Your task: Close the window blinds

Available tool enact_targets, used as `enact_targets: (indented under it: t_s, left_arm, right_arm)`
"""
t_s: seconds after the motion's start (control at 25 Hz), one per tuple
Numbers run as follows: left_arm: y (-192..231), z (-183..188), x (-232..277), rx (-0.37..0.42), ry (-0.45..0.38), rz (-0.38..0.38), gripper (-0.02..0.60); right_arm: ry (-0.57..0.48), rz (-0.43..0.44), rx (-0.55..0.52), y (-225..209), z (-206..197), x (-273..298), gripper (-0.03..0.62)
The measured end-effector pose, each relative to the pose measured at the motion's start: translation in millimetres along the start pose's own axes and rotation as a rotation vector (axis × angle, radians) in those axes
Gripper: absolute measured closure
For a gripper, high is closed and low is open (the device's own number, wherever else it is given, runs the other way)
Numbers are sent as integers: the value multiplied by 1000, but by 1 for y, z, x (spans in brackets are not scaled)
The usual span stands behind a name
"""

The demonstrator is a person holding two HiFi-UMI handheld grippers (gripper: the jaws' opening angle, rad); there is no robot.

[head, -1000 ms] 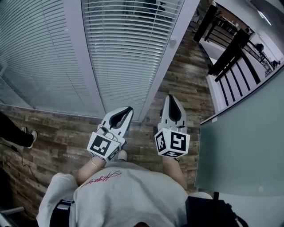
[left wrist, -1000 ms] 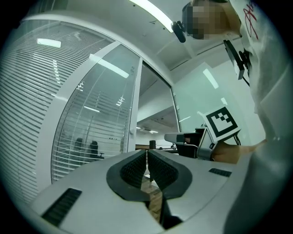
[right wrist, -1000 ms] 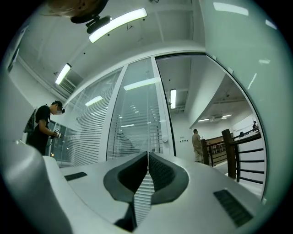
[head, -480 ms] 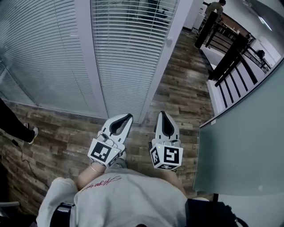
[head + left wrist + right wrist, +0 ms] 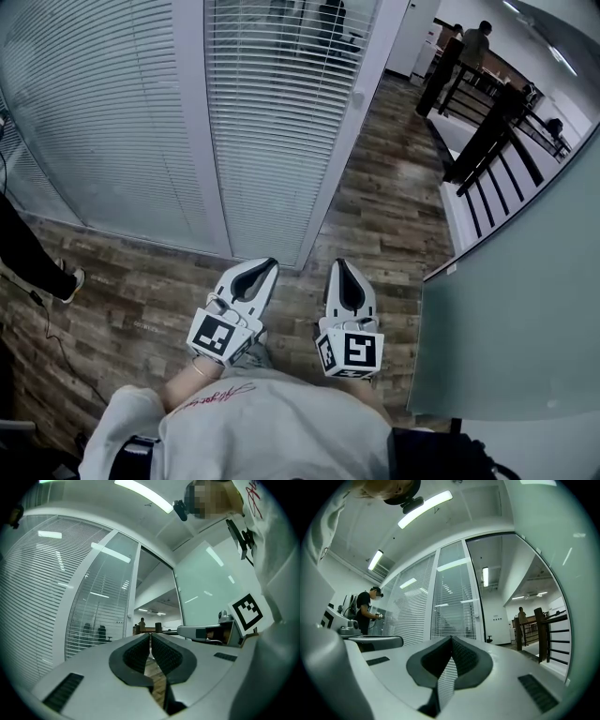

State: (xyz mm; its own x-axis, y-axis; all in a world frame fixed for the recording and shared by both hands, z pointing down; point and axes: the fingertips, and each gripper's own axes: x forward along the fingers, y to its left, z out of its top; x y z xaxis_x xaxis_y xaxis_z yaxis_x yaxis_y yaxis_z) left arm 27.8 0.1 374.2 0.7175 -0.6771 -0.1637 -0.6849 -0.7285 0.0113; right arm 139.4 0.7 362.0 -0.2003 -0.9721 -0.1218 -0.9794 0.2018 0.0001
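White slatted window blinds (image 5: 281,112) hang behind the glass panels ahead, with a wider set (image 5: 84,122) to the left. Their slats stand partly open and dark shapes show through them. My left gripper (image 5: 269,264) and right gripper (image 5: 341,266) are held side by side low over the wooden floor, close to the person's body, both pointing at the frame post between the panels. Each is shut with nothing between its jaws. In the left gripper view the left gripper (image 5: 150,634) aims past the blinds (image 5: 96,616). In the right gripper view the right gripper (image 5: 451,637) faces the blinds (image 5: 452,606).
A frosted glass partition (image 5: 511,309) stands close on the right. A dark wooden railing (image 5: 487,131) runs beyond it. A person's leg (image 5: 28,253) shows at the left edge and other people (image 5: 473,42) stand far back. A round knob (image 5: 357,95) sits on the frame.
Both grippers have drawn back from the blinds toward the person's body and sit lower in the head view. The view has shifted slightly, and a distant person came into sight.
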Motion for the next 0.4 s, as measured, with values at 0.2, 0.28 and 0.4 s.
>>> enact_targets:
  t_s: [0.2,0.28,0.4]
  left_arm:
    - [-3,6,-1,-3,-4,7,561]
    - [-3,9,-1,1,-8,8,561]
    - [-3,10,-3,19,-20,3,561]
  right_arm:
    - [9,4,-4,0,2,-4,576]
    - [7,1,-2,1,5,-6,576]
    - [6,0,-5,3,7,-8,576]
